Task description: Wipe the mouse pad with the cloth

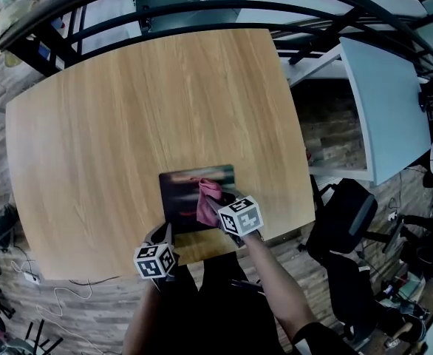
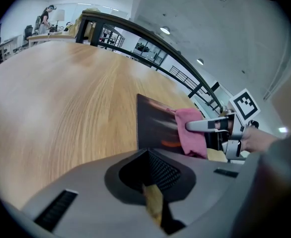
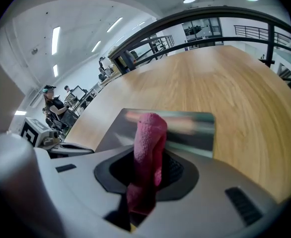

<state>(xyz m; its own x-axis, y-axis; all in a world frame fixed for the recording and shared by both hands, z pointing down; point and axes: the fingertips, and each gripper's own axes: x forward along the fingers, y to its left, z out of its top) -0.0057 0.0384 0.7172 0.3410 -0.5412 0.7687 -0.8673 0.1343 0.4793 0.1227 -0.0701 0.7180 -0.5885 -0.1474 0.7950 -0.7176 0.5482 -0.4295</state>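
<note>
the left gripper point(image 1: 162, 244) is at the near edge of the wooden table point(image 1: 113, 124), just at the near left corner of the mouse pad point(image 1: 181, 194). in the left gripper view its jaws are drawn together and no thing shows between them. the edge of the pad goes under the gripper body there, so i cannot tell if the jaws pinch it. the mouse pad is dark and glossy. it lies flat on the table near the near edge, a little right of the middle. the pink cloth point(image 1: 208, 197) is on the right part of the pad. the right gripper point(image 1: 218, 204) comes from the near right side, and its jaws are closed on the cloth, which stands up between them in the right gripper view. the free end of the cloth touches the pad. to the right of the table, well apart, is a black office chair point(image 1: 342, 220).
</note>
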